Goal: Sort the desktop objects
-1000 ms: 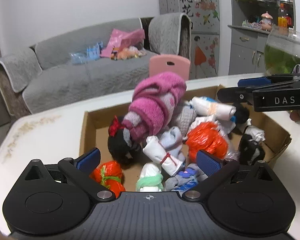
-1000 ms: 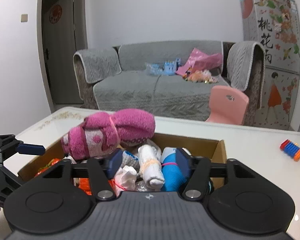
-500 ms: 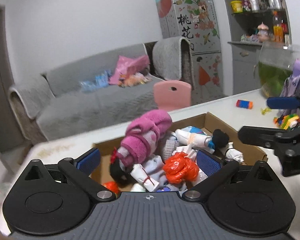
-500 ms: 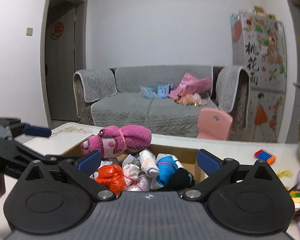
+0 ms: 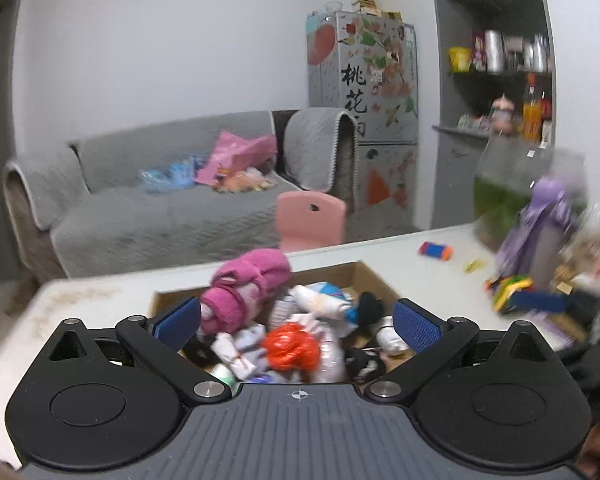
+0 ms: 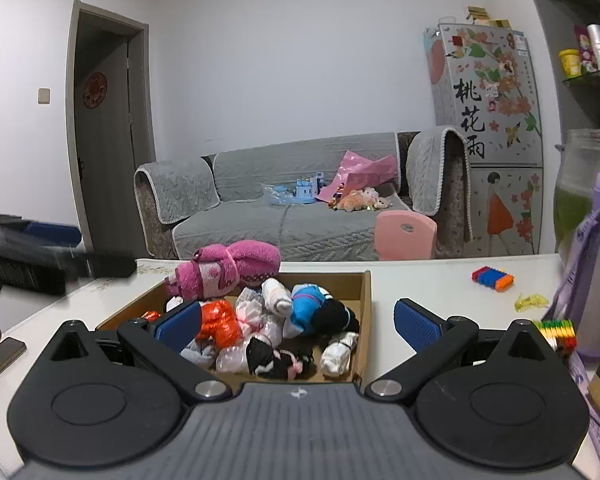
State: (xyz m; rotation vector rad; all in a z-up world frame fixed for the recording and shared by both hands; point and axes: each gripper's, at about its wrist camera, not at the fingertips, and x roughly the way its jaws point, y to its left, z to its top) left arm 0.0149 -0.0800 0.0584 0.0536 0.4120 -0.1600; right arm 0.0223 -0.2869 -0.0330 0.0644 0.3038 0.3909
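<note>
Nearest in each wrist view, a claw is seen with its blue pads spread wide and nothing held between them: the left claw [image 5: 297, 322] and the right claw [image 6: 298, 325] are both raised above the cardboard box [image 6: 365, 292], and no bundle is touched by either. The box is set on the white table [image 6: 420, 280] and is filled with rolled cloth bundles; an orange bundle [image 6: 219, 322], a blue one [image 6: 306, 310], a black one [image 6: 334, 316] and several white ones are packed together inside. A large pink towel roll [image 6: 228, 266] is laid across the far left rim of the box, above the others. To the right of the box, well apart from it on the table, an orange-and-blue block [image 6: 493, 279] and a small yellow piece [image 6: 531, 302] are seen, and further right a purple bottle [image 6: 596, 280] is stood upright beside a stack of multicoloured bricks [image 6: 556, 330]. Beyond the table, a pink chair [image 6: 405, 236], a grey sofa [image 6: 284, 216] and a decorated fridge [image 6: 488, 120] are visible.
</note>
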